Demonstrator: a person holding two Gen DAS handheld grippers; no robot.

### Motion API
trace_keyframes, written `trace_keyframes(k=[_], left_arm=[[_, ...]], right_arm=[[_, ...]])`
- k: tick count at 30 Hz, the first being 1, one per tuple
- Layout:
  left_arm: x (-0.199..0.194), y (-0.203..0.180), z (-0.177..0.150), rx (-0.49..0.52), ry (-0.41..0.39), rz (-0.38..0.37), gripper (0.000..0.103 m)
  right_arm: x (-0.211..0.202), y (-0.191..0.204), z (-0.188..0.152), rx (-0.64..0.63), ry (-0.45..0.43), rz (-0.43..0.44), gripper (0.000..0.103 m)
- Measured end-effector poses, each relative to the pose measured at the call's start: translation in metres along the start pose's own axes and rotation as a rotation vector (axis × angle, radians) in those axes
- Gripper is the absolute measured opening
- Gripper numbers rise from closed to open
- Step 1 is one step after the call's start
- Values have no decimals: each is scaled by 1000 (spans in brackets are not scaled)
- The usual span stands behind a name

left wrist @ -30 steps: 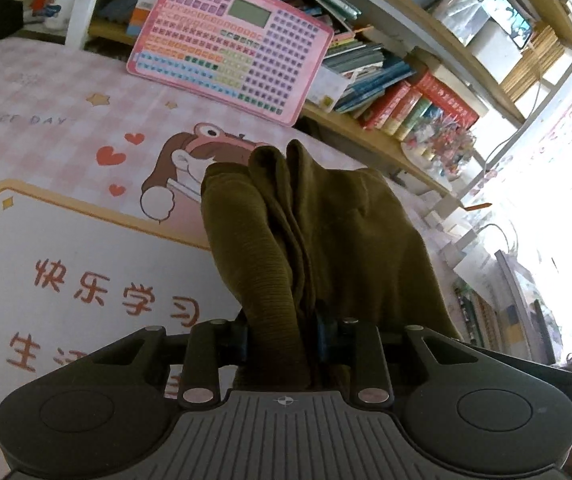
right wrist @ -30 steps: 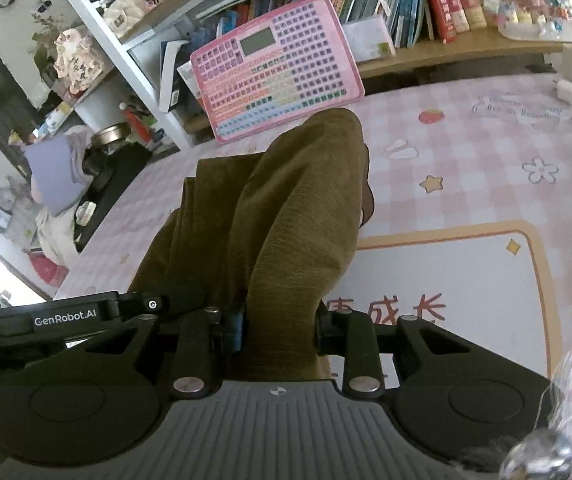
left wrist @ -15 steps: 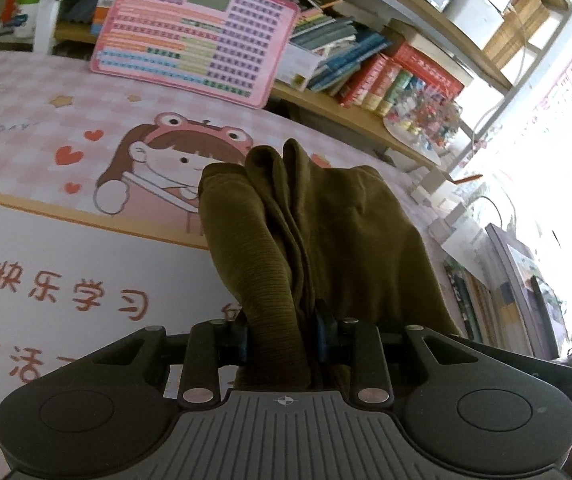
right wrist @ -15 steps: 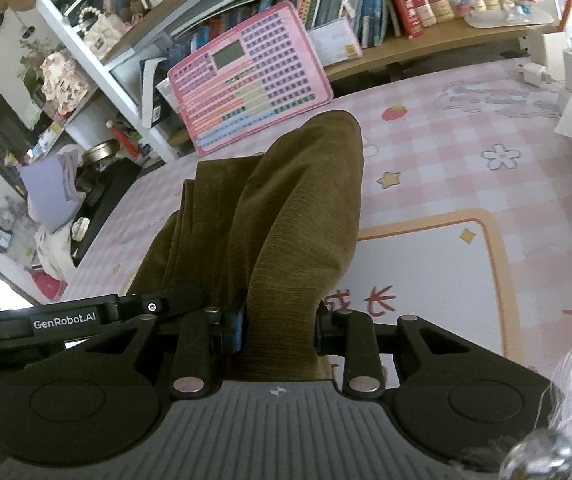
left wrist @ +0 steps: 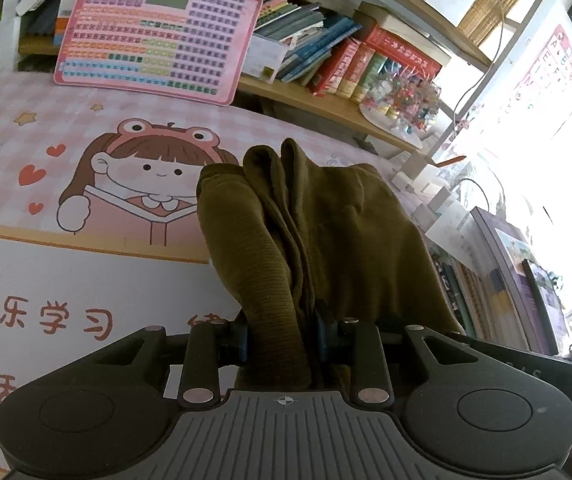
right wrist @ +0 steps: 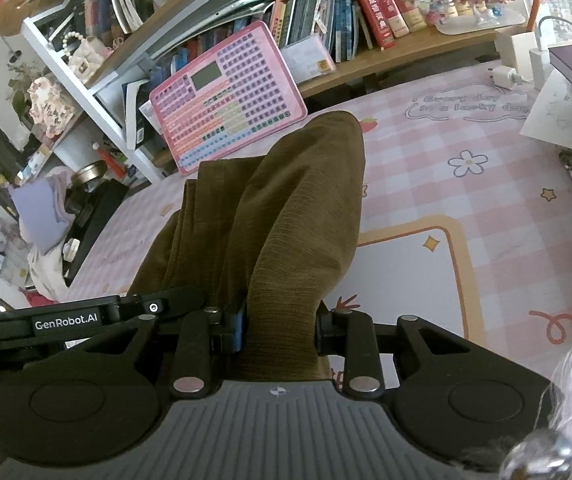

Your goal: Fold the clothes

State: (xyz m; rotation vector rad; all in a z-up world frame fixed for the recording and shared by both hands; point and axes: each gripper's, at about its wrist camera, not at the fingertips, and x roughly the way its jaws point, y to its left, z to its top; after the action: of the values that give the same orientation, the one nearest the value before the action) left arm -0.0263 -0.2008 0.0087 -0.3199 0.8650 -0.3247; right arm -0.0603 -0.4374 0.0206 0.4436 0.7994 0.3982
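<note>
1. Left gripper (left wrist: 282,338): I have its jaws closed narrowly on a bunched edge of the olive-brown ribbed garment (left wrist: 313,232), which rises directly ahead of the fingers and drapes forward.
2. Right gripper (right wrist: 280,332): I clamp it likewise on the same garment (right wrist: 286,220); the black body of the left unit shows just beside it at the frame's left, so I judge the two grips to sit close together on one edge.
3. Governing relation: the cloth's long axis runs straight out from both grippers, away from me, and the garment appears lifted with its far end hanging toward the mat. Neither gripper is clearly nearer; I judge the next move to be a joint lowering and laying forward.
4. Surface: a pink checked desk mat (left wrist: 46,152) printed with a cartoon girl (left wrist: 146,176) and a white panel of characters; whether the cloth's far end touches it I cannot tell.
5. Room: a pink keyboard-style learning board (left wrist: 158,36) leans against the shelving; rows of books (right wrist: 369,4) stand behind it, and white chargers (right wrist: 517,52) sit at the mat's far right.
</note>
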Motion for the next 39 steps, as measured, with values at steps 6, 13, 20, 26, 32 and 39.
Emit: trace_keyframes(k=[6, 13, 20, 26, 32, 39], left_arm=[[2, 15, 9, 5, 6, -29, 28], [-1, 50, 27, 4, 10, -66, 28], [-13, 107, 37, -44, 30, -74, 28], [-22, 161, 49, -94, 24, -79, 28], [-16, 205, 92, -94, -43, -83, 28], [2, 239, 167, -73, -124, -93, 28]], right_arm=[[9, 10, 2, 0, -9, -24, 27], [29, 40, 7, -11, -28, -65, 27], [67, 84, 5, -34, 13, -76, 28], [107, 121, 9, -70, 45, -65, 28], [156, 154, 43, -130, 15, -43, 28], [220, 174, 104, -179, -65, -13, 28]])
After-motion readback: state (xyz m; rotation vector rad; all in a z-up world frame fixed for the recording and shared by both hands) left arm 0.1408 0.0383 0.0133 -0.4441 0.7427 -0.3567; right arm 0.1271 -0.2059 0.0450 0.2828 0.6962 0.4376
